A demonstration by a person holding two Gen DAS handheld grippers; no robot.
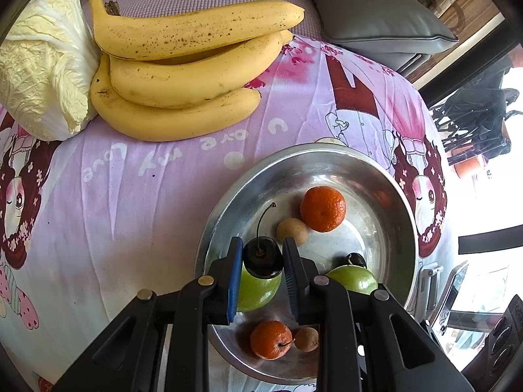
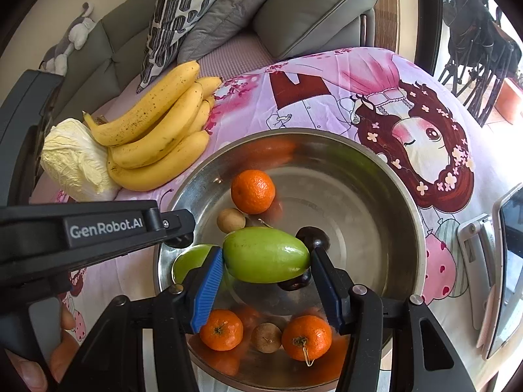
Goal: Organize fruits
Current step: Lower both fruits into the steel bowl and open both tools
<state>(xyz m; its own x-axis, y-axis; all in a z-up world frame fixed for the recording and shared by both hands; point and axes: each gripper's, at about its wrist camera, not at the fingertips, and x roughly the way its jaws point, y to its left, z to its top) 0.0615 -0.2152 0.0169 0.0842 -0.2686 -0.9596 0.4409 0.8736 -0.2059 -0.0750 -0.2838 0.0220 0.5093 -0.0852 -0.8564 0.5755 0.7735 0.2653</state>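
Item: metal bowl (image 2: 405, 202), set on a pink printed cloth (image 1: 147, 202), with loose fruit inside.

Left gripper (image 1: 263, 258): clamped on a dark cherry (image 1: 263, 261), stem pointing up and away. It was held over the near-left part of the bowl, above a green fruit (image 1: 258, 290) lying at the bowl's near-left wall.

Right gripper (image 2: 266, 261): closed on a second green fruit (image 2: 266, 254), gripped at its 2 ends, so the long axis ran left to right across the jaws. It was held over the middle of the bowl.

Contents recorded in the bowl: 1 tangerine (image 2: 253, 191) at the far side with 1 small brown fruit (image 2: 230, 220) just beside it; 2 tangerines (image 2: 222, 330) and 1 more brown fruit (image 2: 266, 336) at the near side; another dark cherry (image 2: 312, 238), partly hidden behind the held green fruit, so its exact resting place could not be told.

Outside the bowl, far left: a banana bunch (image 1: 183, 75) touching a cabbage (image 1: 42, 72).

Relation judged decisive: both held fruits lay directly above the bowl; the left gripper was nearer the bananas.
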